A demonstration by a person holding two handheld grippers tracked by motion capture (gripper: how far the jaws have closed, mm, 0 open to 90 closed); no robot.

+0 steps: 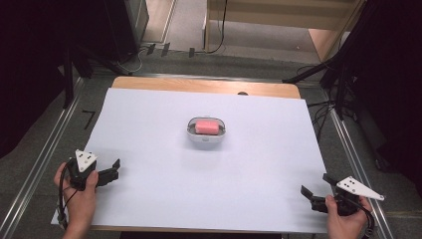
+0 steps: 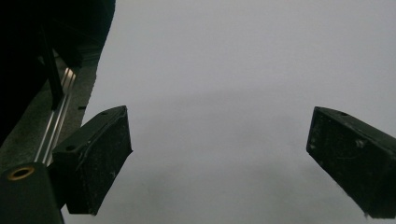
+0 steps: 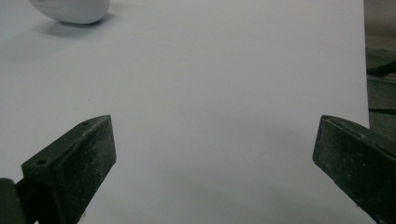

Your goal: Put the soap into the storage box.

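Waiting at the near corners of the desk, the left gripper and right gripper hold their jaws apart and empty. A white dish holding a pink block sits mid-desk, well apart from both. Likely next comes a reach toward it.

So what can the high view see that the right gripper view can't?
The high view alone shows the pink block lying inside the white dish, both hands, and the left gripper, open. The right gripper view alone gives a close look between the right gripper's own wide-apart fingers. Both share the white sheet and that dish, seen there as a white curve.
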